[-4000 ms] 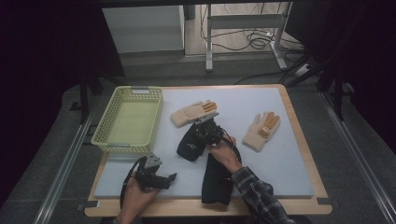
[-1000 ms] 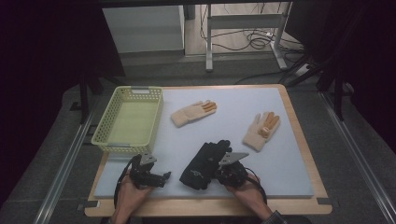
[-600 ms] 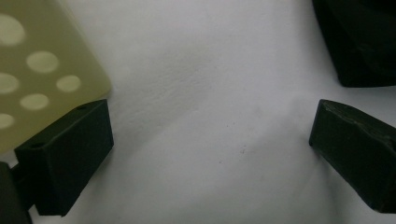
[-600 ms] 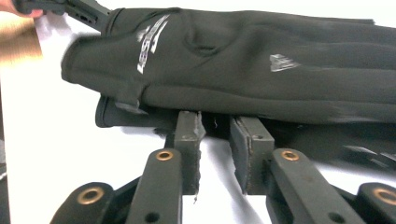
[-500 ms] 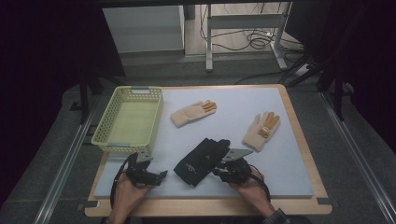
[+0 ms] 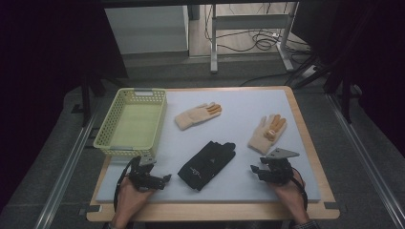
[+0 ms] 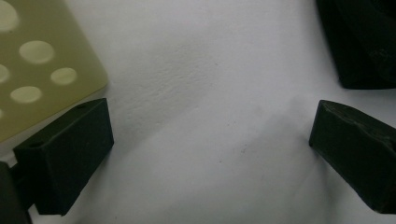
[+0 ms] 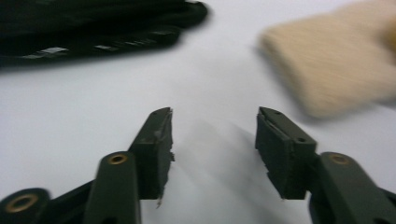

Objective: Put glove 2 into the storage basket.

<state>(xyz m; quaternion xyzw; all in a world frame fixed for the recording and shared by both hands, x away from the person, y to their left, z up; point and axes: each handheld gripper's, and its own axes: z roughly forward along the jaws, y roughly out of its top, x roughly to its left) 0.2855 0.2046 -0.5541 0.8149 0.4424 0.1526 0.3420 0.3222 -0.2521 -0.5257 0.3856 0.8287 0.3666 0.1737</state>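
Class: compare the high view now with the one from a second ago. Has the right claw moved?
Yes. The right claw has slid rightward, off the black glove, and sits below the right-hand beige glove. Its jaws have just been opening, nothing between them.

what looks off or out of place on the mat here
Little stands out. The black glove lies alone and diagonal mid-mat, while the two beige gloves lie apart, fingers pointing different ways. The yellow basket holds nothing. No spill or damage shows.

Both tools low and level, nothing gripped.
Left tool (image 6: 165,178) jaws wide apart; right tool (image 6: 253,170) jaws have just been opening.
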